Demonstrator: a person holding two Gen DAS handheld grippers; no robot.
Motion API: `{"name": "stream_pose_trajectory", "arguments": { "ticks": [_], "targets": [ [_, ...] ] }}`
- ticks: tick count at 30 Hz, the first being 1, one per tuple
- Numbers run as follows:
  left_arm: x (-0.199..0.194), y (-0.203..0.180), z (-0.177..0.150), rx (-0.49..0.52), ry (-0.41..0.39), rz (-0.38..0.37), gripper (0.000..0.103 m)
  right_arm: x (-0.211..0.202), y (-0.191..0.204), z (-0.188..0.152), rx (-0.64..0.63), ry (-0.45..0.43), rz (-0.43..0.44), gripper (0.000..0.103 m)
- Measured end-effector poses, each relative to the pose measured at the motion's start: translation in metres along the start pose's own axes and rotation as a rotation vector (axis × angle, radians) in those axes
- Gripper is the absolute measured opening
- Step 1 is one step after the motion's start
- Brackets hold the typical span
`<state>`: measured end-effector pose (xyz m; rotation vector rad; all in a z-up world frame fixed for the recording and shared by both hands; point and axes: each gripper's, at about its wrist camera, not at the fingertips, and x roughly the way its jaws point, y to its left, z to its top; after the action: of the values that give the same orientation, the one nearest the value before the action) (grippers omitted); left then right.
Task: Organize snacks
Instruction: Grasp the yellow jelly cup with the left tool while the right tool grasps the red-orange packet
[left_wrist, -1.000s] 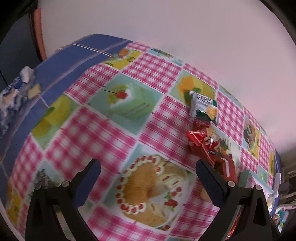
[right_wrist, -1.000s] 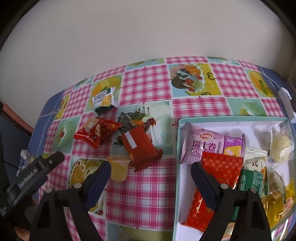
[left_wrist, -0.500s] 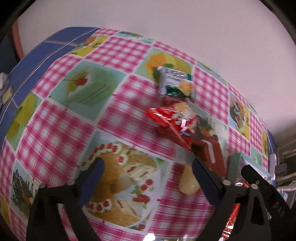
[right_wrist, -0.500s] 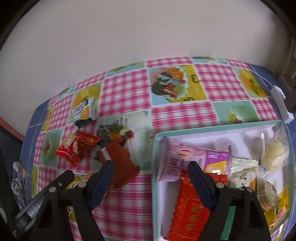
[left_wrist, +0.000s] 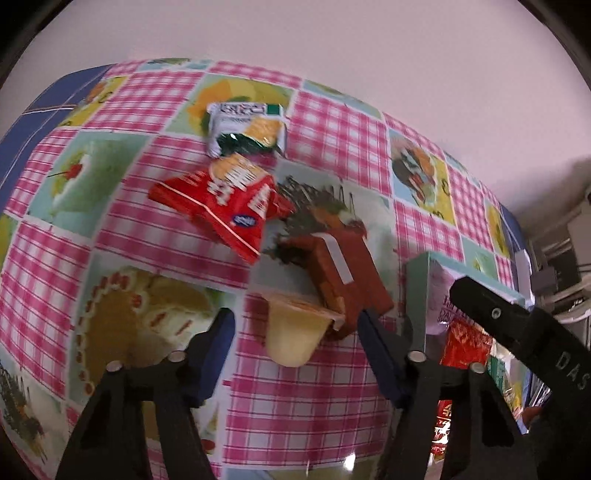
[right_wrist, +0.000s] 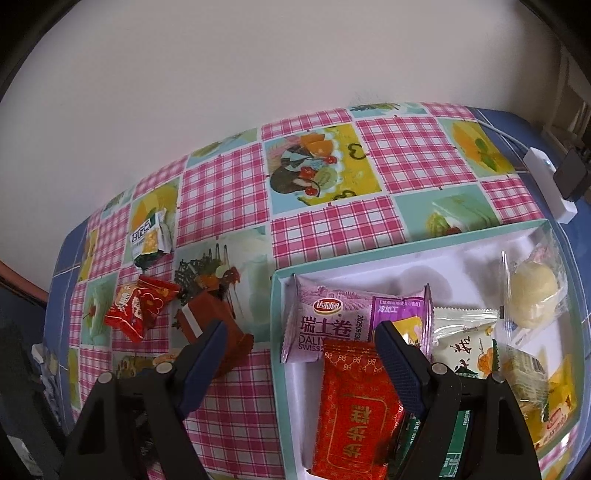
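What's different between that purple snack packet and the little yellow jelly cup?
The purple packet lies flat inside the teal box, partly under a red packet; the jelly cup sits out on the checkered tablecloth, tipped on its side. The packet is opaque printed foil, while the cup is clear plastic showing its yellow filling. The cup lies between the left gripper's open fingers. Both are sealed snacks.

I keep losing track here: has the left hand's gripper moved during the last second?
Yes. The left gripper swung right and closer: the pale yellow plastic jelly cup now sits between its open fingers, where the printed cake on the tablecloth was.
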<state>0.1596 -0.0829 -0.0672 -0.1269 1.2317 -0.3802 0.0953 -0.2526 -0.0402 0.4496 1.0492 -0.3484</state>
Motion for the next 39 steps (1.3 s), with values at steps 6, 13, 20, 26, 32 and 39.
{"name": "stream_pose_trajectory", "arguments": {
  "ticks": [6,13,20,26,32,39],
  "targets": [
    [0.006,0.005,0.000,-0.024,0.009,-0.015,0.035,0.001,0.004,-0.001,-0.003,0.002,0.011,0.084],
    [-0.003,0.040,0.003,-0.165,0.010,-0.031,0.035,0.001,0.018,-0.002,-0.049,-0.007,0.042,0.084],
    [-0.018,0.078,0.005,-0.274,0.022,0.053,0.035,0.005,0.057,-0.009,-0.185,-0.016,0.076,0.075],
    [-0.023,0.095,0.004,-0.322,0.035,0.063,0.035,0.019,0.082,-0.014,-0.271,0.001,0.071,0.060],
    [-0.026,0.104,0.002,-0.332,0.044,0.047,0.035,0.039,0.089,-0.018,-0.317,0.030,0.038,0.053],
    [-0.016,0.102,0.002,-0.331,0.044,0.051,0.035,0.048,0.088,-0.017,-0.329,0.023,0.030,0.047]
  ]
}}
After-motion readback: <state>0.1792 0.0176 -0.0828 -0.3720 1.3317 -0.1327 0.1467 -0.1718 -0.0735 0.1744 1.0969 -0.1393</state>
